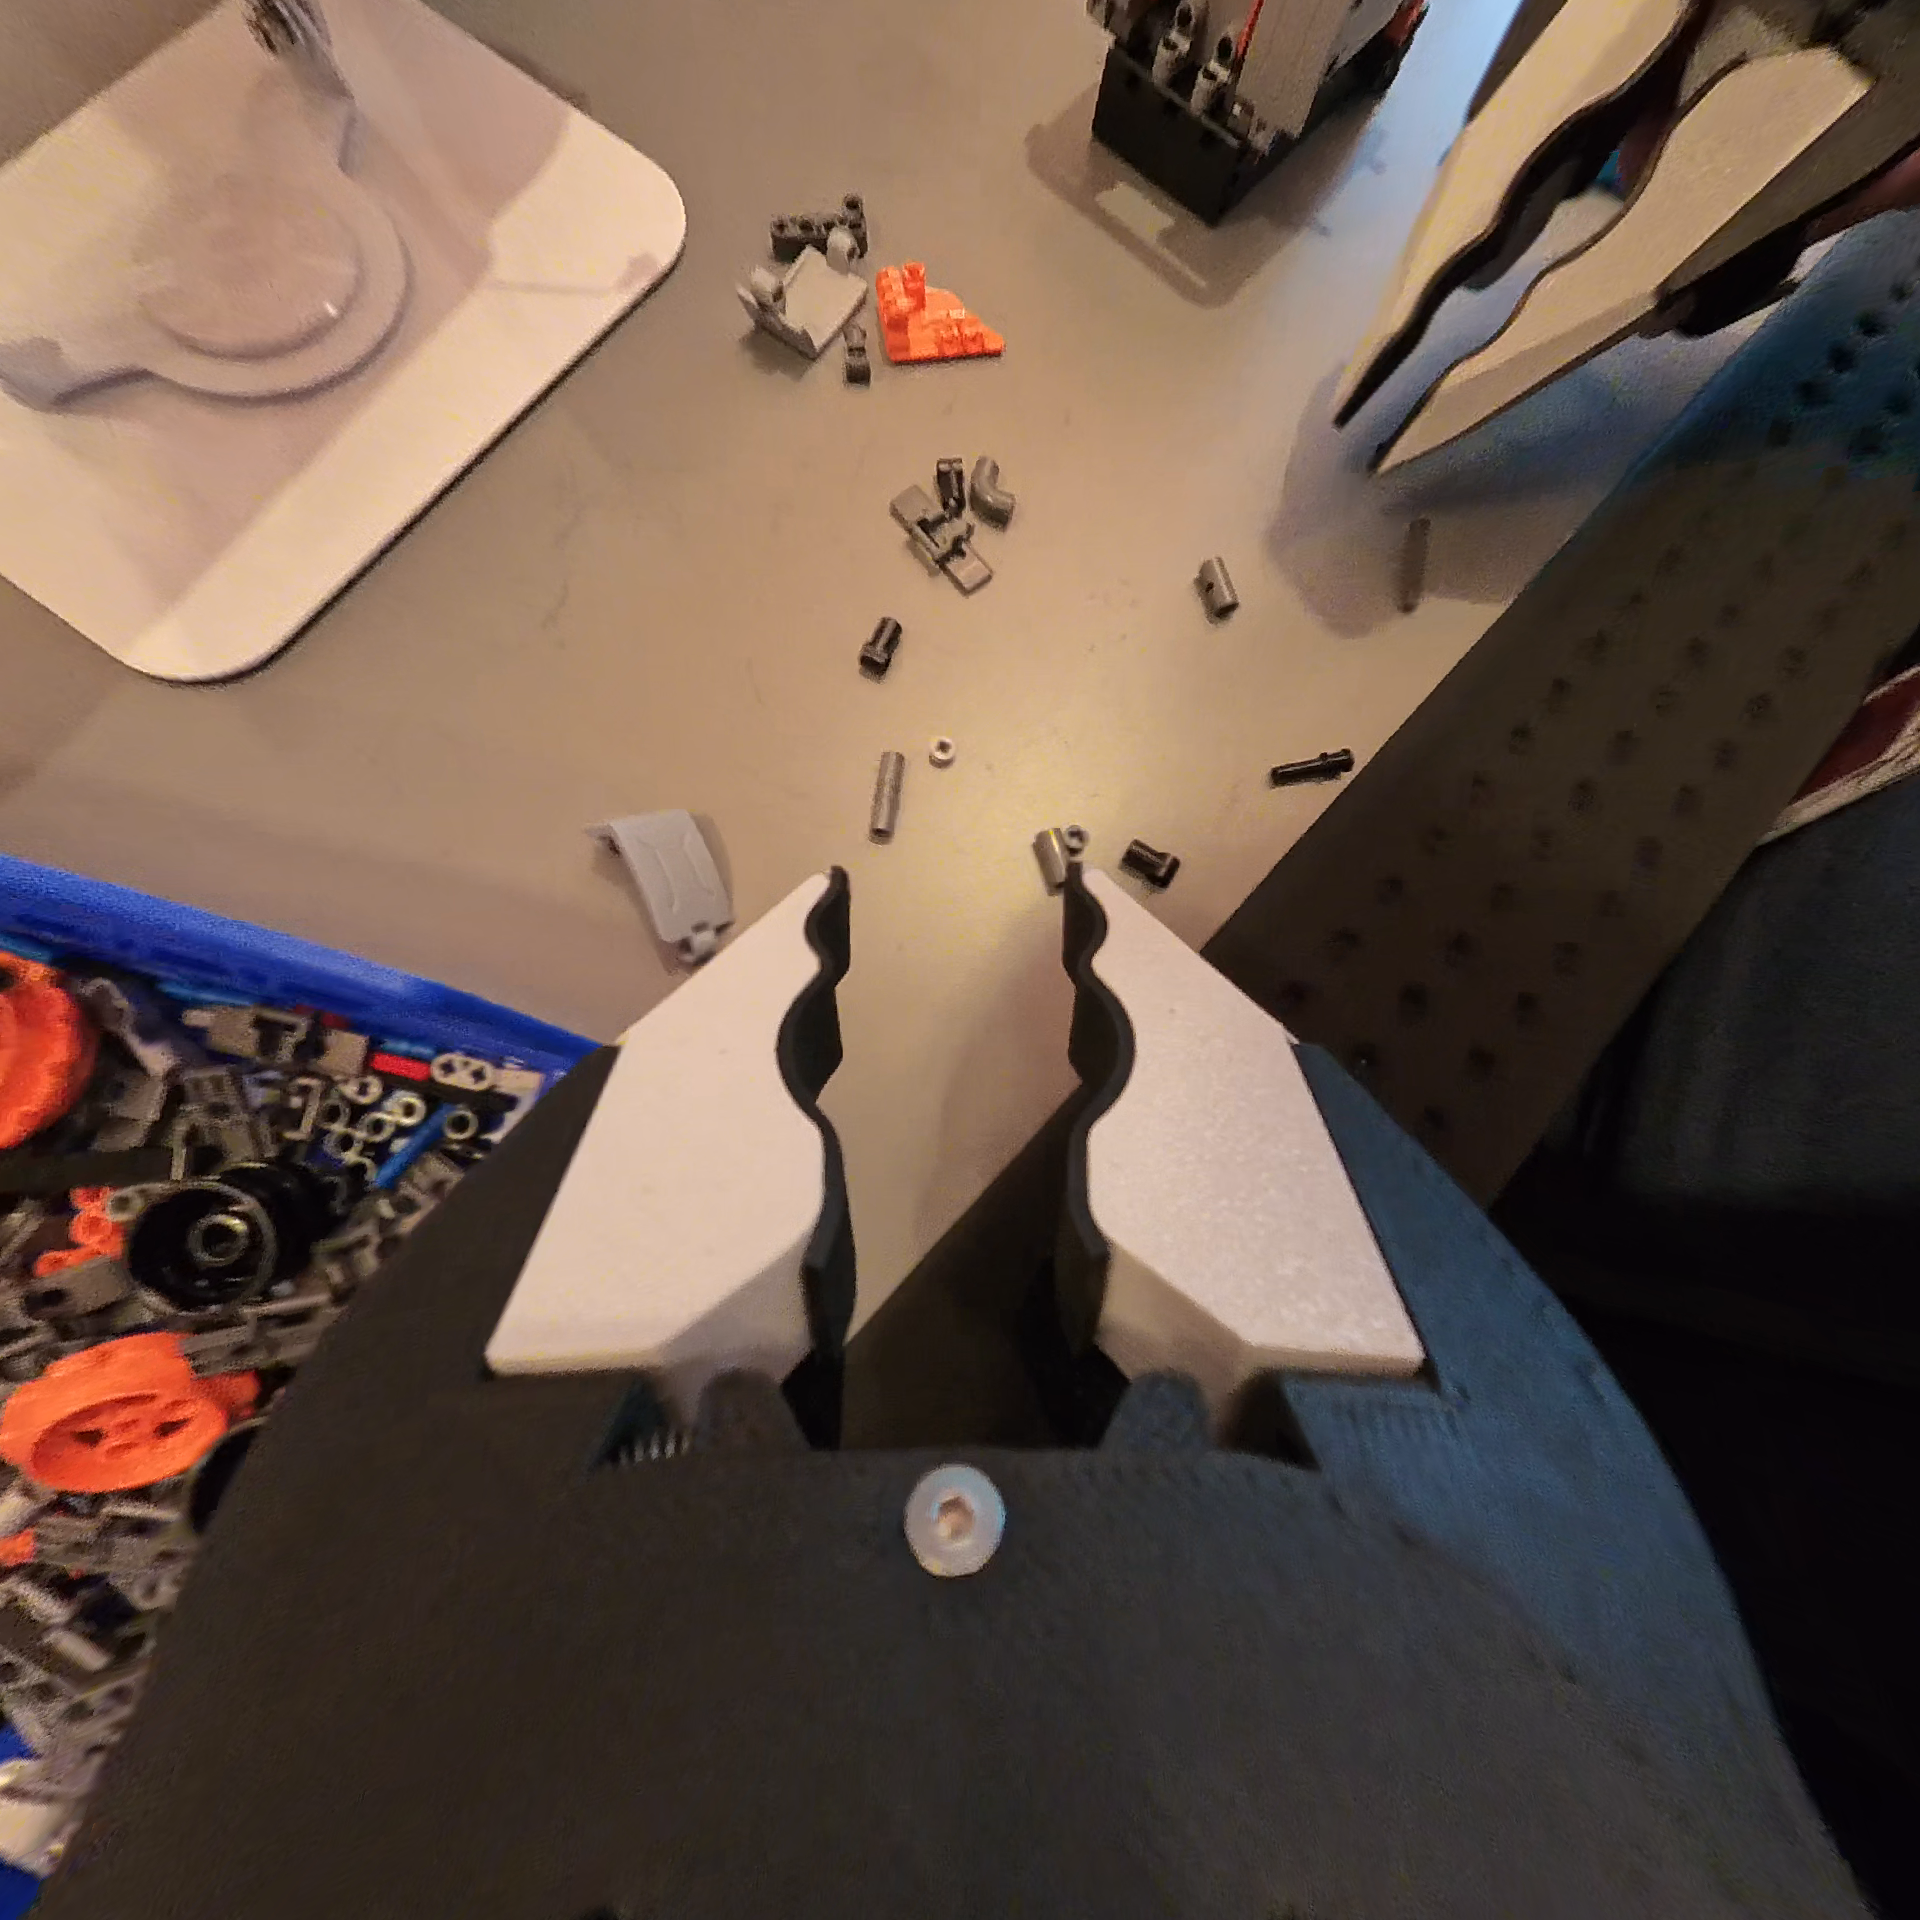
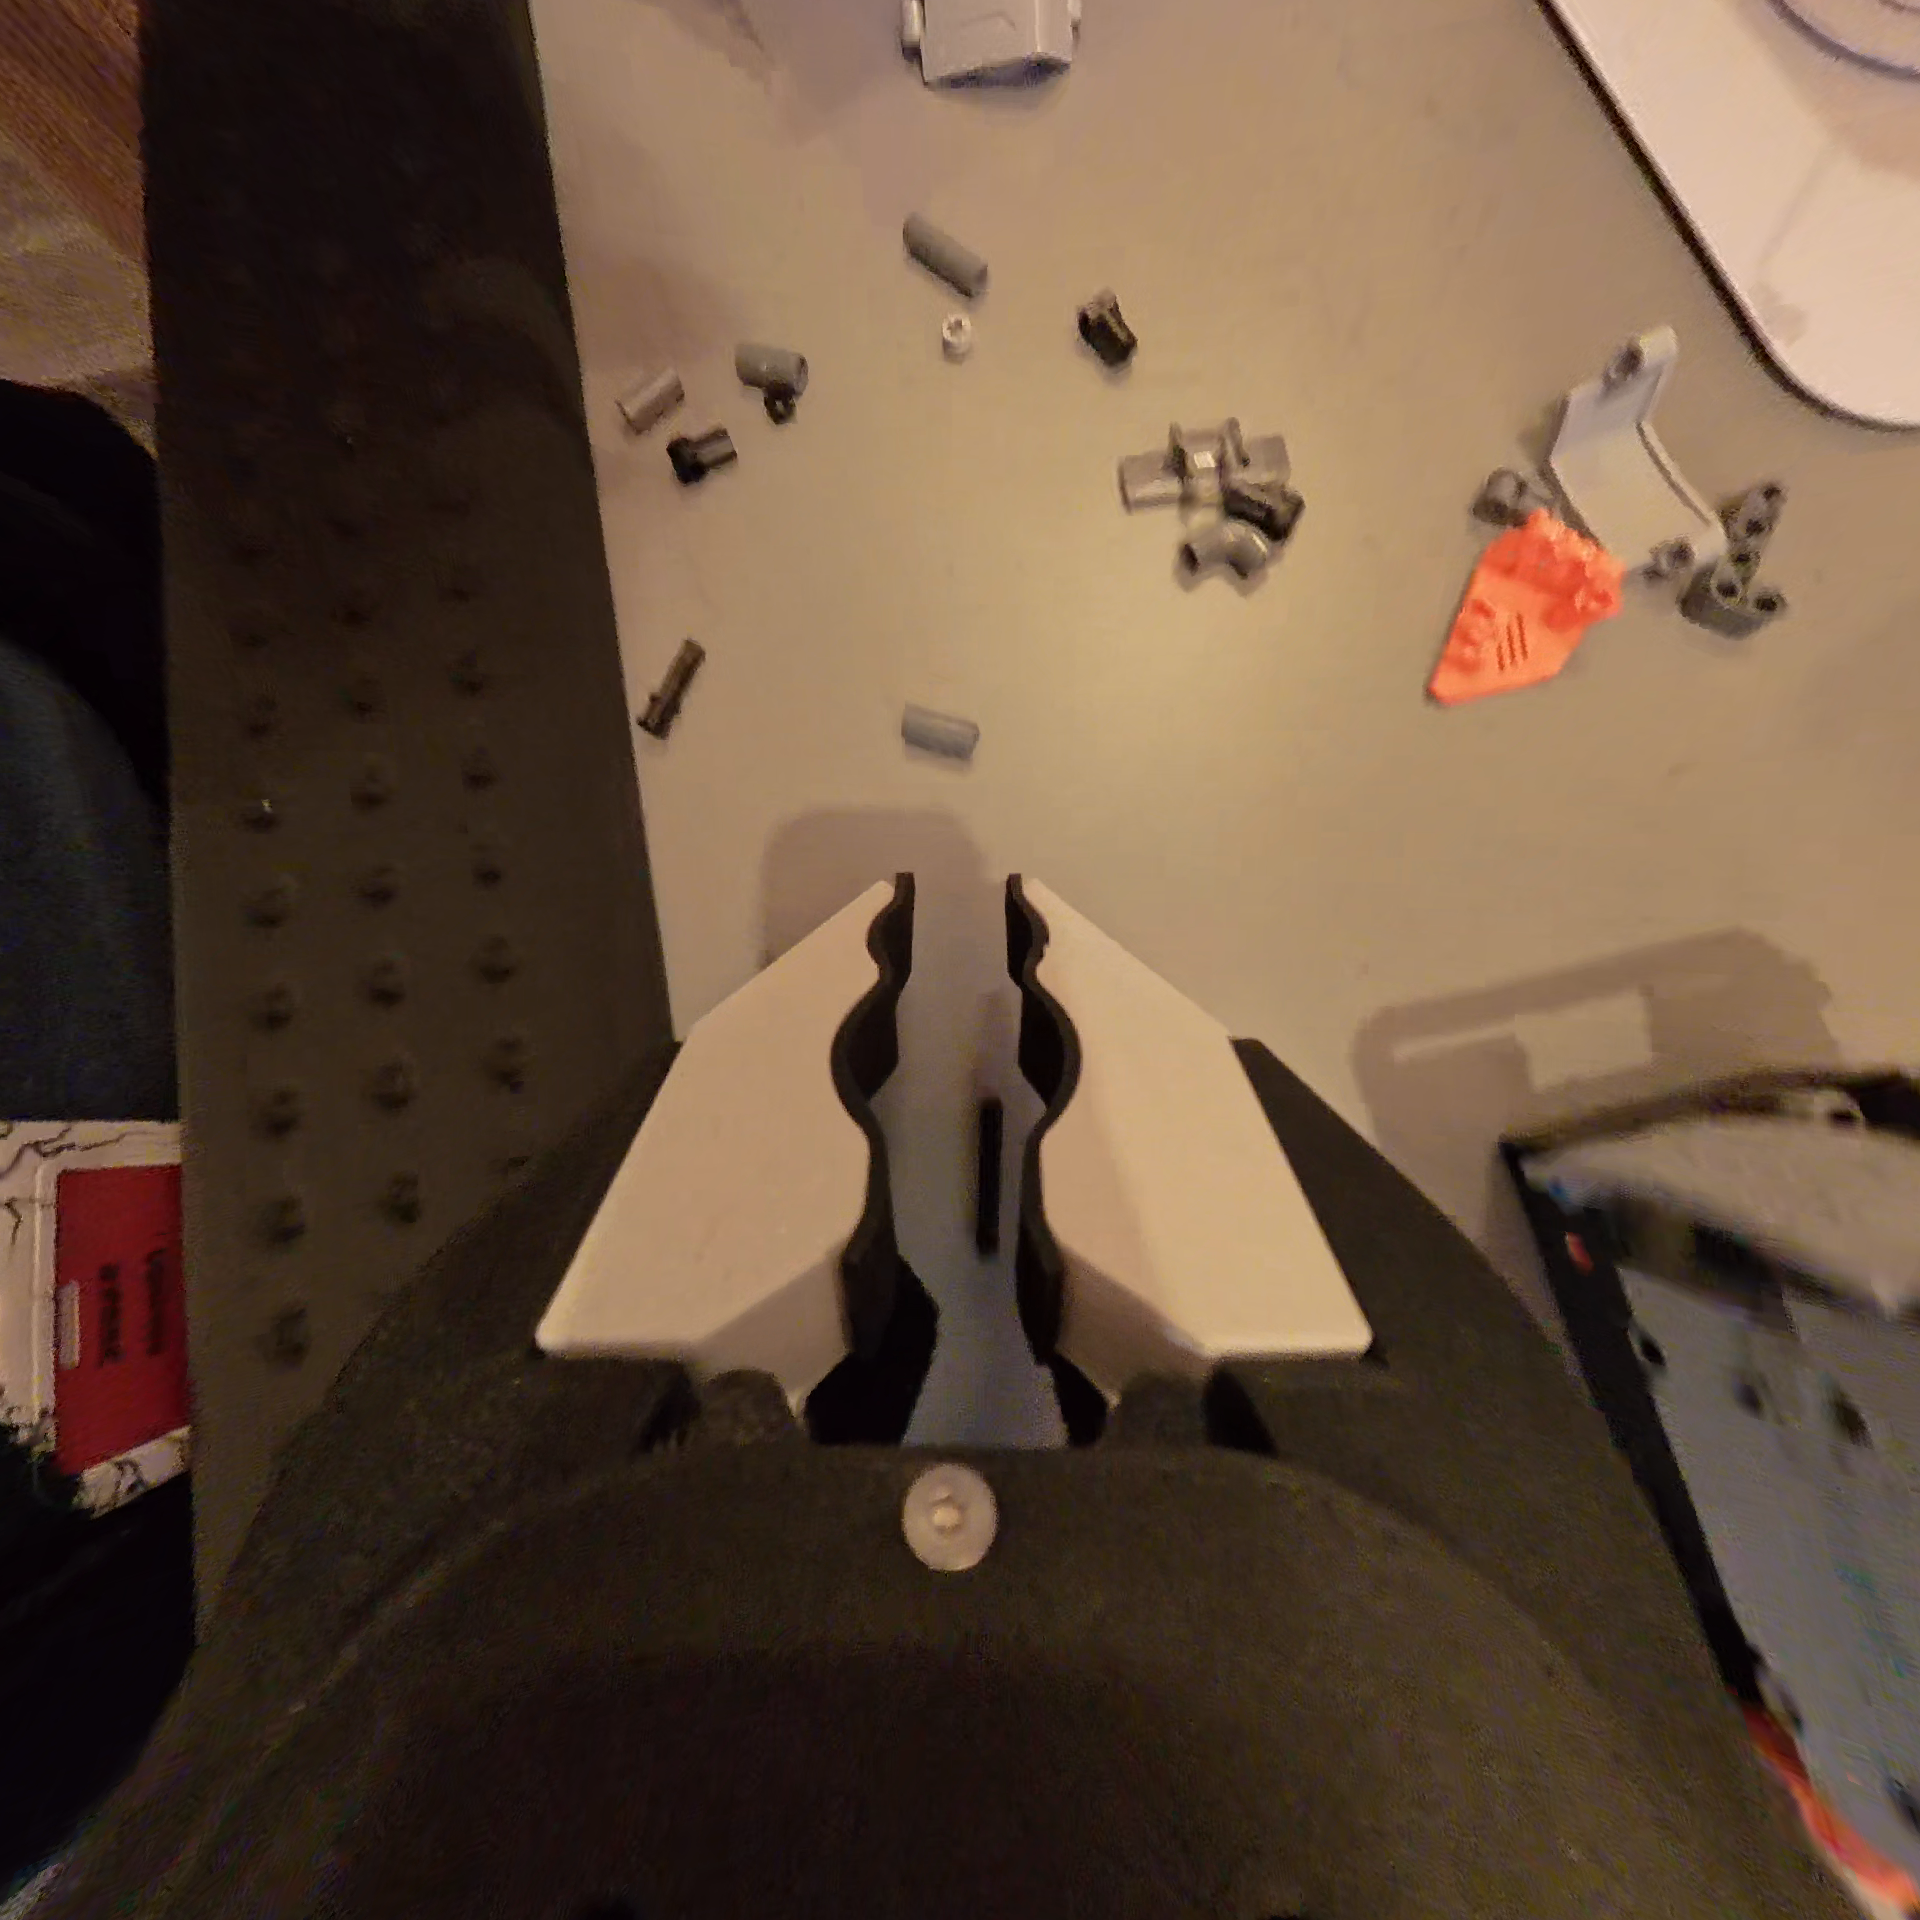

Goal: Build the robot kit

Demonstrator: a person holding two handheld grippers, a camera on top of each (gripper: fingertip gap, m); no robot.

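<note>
left gripper [image 1: 951, 883] spread, empty, tips near grey pin [image 1: 1051, 858] on bench [image 1: 623, 623]; right gripper [image 2: 959, 883] part-spread, empty, over black pin [image 2: 987, 1174]; bin [image 1: 312, 977] beside.

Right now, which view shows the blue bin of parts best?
The left wrist view. The blue bin sits at lower left, beside the open left tongs, showing its rim and the orange wheels and dark pieces inside. The right wrist view shows none of it, only loose parts on the table.
</note>
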